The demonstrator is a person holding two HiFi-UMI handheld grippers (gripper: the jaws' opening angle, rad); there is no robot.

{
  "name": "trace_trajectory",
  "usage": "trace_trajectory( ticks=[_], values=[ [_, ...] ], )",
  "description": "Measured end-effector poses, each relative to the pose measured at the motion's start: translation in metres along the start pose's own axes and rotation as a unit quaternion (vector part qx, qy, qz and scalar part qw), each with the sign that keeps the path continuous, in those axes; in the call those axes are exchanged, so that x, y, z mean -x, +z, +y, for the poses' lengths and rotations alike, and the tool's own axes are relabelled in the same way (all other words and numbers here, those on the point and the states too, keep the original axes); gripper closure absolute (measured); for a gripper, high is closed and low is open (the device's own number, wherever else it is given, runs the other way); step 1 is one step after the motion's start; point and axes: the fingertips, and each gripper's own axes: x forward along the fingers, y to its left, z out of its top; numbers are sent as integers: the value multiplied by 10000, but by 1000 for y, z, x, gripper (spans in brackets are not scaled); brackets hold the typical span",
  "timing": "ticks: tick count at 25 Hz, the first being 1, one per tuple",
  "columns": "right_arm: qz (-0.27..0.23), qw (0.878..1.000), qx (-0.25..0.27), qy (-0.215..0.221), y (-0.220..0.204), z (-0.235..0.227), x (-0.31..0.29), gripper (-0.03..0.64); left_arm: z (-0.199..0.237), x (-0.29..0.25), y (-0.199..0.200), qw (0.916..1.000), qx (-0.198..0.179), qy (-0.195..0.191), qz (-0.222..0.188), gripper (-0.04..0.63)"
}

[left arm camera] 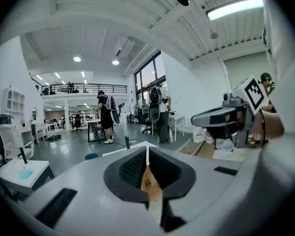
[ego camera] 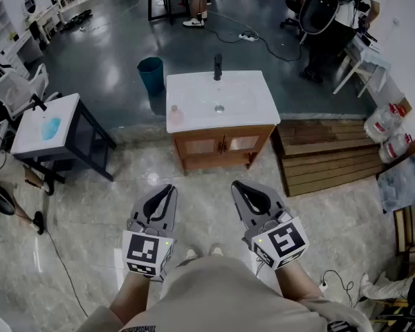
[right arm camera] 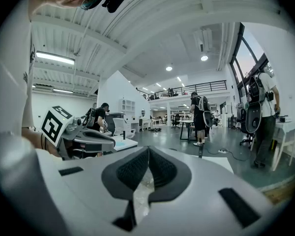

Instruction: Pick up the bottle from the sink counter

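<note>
"Looking for the bottle (ego camera: pixel 174 114)? Where is it?" my friend asks.

"It is small and pink. It sits on the front left corner of the white sink counter (ego camera: pixel 245 97), close to the edge. I think it stands up, but it is too far off to be sure. The black tap (ego camera: pixel 218 66) is at the back, off to its right. A brown cupboard (ego camera: pixel 218 144) holds the counter up."

"Are you near it?"

"No. I stand well back on the floor. My left gripper (ego camera: pixel 167 191) and my right gripper (ego camera: pixel 239 187) are low in front of me, side by side, pointing at the counter. The fingers of both are pressed together, with nothing in them."

"So how do you do it well?"

"I think I walk up first. The bottle is on my left, so my left gripper looks like the one to use. I open its fingers wide before I get there. Then I come in from the front, one finger on each side of the bottle's middle. I go slow, because a bump could knock it off the edge. I squeeze softly and lift straight up. I keep clear of the blue-green bin (ego camera: pixel 151 75) and the little table (ego camera: pixel 66 116) on the left."
</note>
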Motion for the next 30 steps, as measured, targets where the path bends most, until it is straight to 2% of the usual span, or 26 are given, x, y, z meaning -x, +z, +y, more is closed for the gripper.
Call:
trace_trajectory(
  ticks=[5, 15, 30],
  values=[
    [-53, 9998, -190, -50, -4, -2, 3, 620, -3, 1, -2, 10000, 38, -10, 21, 578],
    [-51, 9997, -238, -40, -10, -15, 7, 620, -14, -10, 0, 10000, -27, -23, 70, 578],
    [-44, 9995, -244, 216, -26, -41, 18, 620, -41, -32, 0, 9998, -46, 130, 119, 578]
  ],
)
